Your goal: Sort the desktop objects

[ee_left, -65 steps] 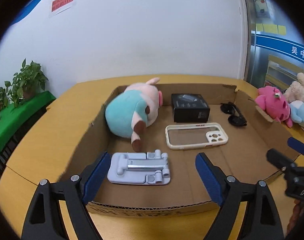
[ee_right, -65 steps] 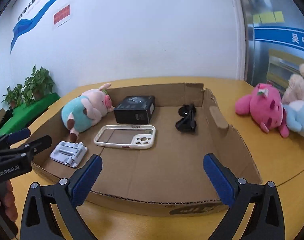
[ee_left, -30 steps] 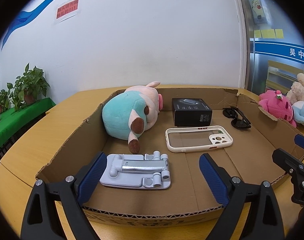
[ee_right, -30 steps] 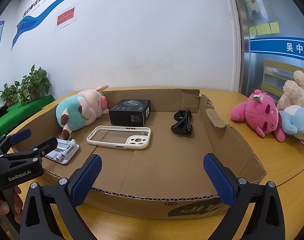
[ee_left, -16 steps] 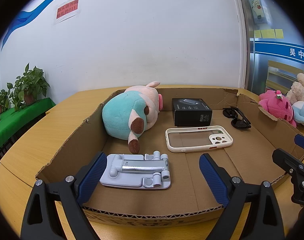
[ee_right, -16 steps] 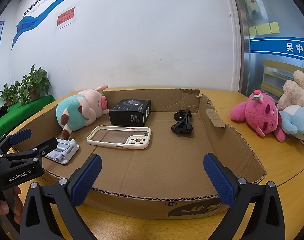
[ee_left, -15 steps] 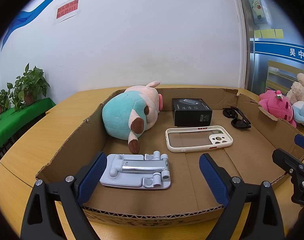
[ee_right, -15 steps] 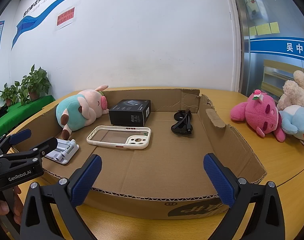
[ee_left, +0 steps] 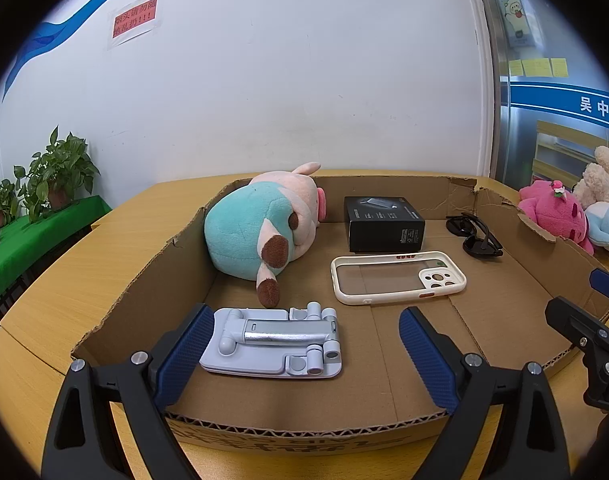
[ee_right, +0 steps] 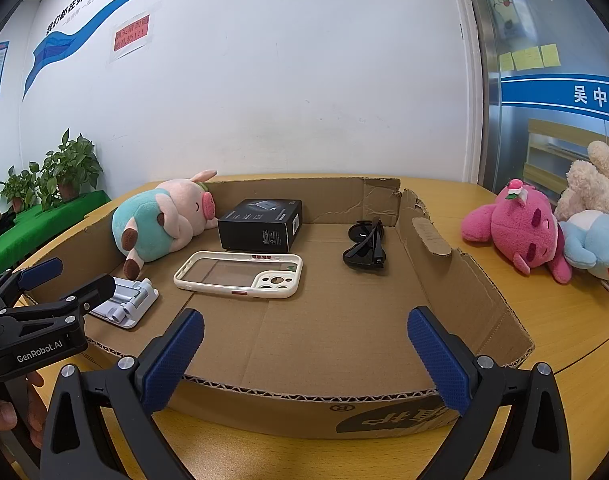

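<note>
A shallow cardboard tray (ee_left: 288, 426) (ee_right: 304, 404) on the wooden table holds a teal-and-pink plush pig (ee_left: 260, 232) (ee_right: 164, 222), a black box (ee_left: 382, 224) (ee_right: 262, 224), black sunglasses (ee_left: 474, 236) (ee_right: 364, 248), a white phone case (ee_left: 396, 278) (ee_right: 240, 274) and a grey folded phone stand (ee_left: 272, 338) (ee_right: 126, 300). My left gripper (ee_left: 304, 354) is open and empty, its fingers over the tray's front edge on either side of the stand. My right gripper (ee_right: 304, 358) is open and empty at the tray's front edge.
A pink plush (ee_right: 520, 228) (ee_left: 554, 210), a cream plush (ee_right: 592, 184) and a blue plush (ee_right: 596, 240) lie on the table right of the tray. Potted plants (ee_left: 52, 172) stand on a green surface at the left. A white wall is behind.
Both grippers dropped lower towards the tray's front edge between 2.2 s and 1.0 s ago. Since then nothing has visibly moved.
</note>
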`<state>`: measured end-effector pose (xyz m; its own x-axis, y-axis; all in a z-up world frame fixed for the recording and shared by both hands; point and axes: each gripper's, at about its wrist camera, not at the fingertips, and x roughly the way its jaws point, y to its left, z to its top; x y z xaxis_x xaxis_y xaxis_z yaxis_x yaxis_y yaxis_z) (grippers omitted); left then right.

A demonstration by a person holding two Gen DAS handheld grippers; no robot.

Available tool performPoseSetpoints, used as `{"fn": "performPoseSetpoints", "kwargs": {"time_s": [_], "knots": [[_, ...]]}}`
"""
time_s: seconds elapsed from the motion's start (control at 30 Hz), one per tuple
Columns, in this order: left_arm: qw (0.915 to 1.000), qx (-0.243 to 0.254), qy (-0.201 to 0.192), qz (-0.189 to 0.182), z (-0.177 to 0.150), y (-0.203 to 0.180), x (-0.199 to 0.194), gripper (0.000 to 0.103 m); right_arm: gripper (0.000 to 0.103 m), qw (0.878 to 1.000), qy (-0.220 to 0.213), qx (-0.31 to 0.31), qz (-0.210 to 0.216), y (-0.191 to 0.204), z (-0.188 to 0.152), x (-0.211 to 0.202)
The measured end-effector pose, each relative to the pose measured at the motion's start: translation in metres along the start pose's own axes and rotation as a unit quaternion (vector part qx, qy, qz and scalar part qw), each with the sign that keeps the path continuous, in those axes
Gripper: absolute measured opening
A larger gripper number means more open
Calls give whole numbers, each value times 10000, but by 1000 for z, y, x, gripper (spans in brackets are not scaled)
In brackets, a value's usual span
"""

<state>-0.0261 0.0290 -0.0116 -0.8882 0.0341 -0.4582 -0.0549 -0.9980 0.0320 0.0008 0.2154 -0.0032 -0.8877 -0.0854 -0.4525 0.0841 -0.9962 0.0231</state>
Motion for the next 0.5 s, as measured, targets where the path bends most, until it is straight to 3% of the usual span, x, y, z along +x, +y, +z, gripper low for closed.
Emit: {"fn": "performPoseSetpoints", "kwargs": {"time_s": [0.13, 0.5], "knots": [[10000, 14, 10, -16, 1, 1, 2, 102, 103, 10000, 0, 0, -2, 0, 0, 0], [9999, 38, 19, -109, 1, 1, 4, 102, 103, 10000, 0, -4, 1, 0, 0, 0]]}}
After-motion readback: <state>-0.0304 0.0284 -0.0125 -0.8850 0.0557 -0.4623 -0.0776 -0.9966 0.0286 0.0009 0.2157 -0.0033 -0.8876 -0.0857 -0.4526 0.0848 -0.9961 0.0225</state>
